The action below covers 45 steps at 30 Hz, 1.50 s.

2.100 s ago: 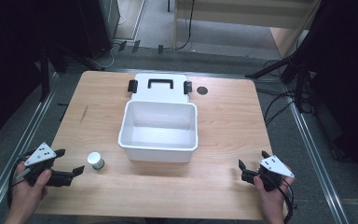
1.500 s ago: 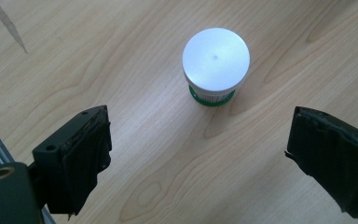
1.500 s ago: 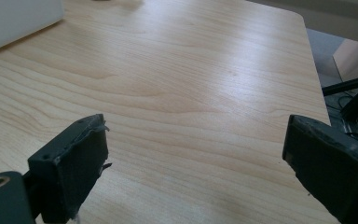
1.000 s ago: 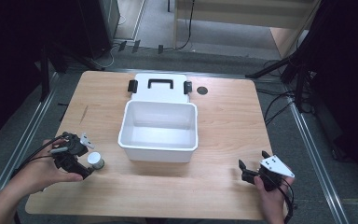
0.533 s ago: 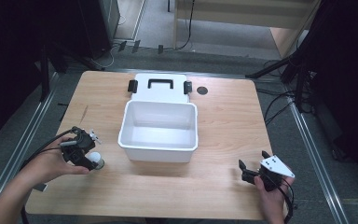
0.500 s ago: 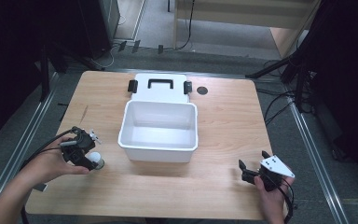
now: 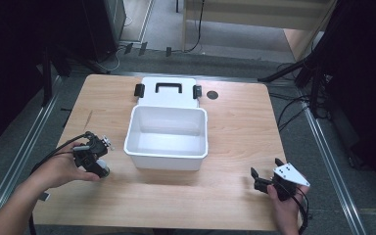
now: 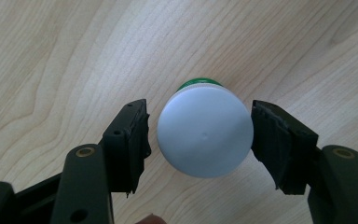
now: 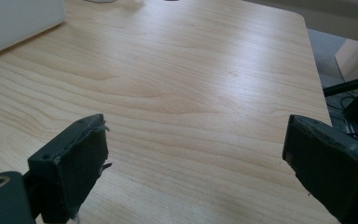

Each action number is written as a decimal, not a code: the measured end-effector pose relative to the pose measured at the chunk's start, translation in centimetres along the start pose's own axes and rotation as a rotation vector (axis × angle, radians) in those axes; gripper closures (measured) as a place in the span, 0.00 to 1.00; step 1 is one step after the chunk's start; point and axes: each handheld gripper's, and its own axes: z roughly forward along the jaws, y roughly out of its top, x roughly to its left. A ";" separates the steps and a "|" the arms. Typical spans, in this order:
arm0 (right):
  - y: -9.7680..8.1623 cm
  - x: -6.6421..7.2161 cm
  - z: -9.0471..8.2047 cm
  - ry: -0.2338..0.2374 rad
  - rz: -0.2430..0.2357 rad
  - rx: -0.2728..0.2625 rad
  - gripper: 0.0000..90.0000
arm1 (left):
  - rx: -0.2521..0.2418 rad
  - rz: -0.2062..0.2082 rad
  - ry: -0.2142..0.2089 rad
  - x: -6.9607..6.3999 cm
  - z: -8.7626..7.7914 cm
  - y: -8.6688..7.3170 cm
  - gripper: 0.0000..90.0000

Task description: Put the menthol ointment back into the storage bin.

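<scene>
- Left tongs [image 8: 200, 140] have just been closing around the small white-capped green jar [image 8: 205, 133], pads not quite touching.
- White plastic tub [image 7: 167, 137] sits just beside; right tongs [image 9: 193, 163] spread over bare wooden desk [image 9: 191, 70].

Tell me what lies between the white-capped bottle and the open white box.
Only bare wood table: in the high view, nothing sits between the white-capped bottle, in the left tool, and the open white box.

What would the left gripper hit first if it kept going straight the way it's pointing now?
The white cap of the small green-bodied jar sits right between the left gripper jaws, which have just been closing. Going straight down, it would likely meet the wooden table.
</scene>
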 end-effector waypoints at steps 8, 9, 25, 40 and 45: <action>0.0 0.0 0.0 0.000 0.000 -0.001 0.08 | 0.019 -0.007 -0.031 0.5 0.3 0.1 0.51; 0.0 0.0 0.0 0.000 -0.001 -0.002 0.08 | 0.025 0.001 -0.033 0.5 0.4 0.1 0.52; 0.0 0.0 0.0 -0.001 -0.001 0.001 0.08 | 0.011 0.012 -0.040 1.3 -1.1 0.0 0.57; 0.0 0.0 0.0 -0.003 0.000 0.001 0.08 | 0.043 0.029 -0.017 2.1 -5.7 1.5 0.57; 0.0 0.0 0.0 -0.002 0.001 0.001 0.08 | 0.047 0.035 -0.016 2.5 -7.1 2.1 0.57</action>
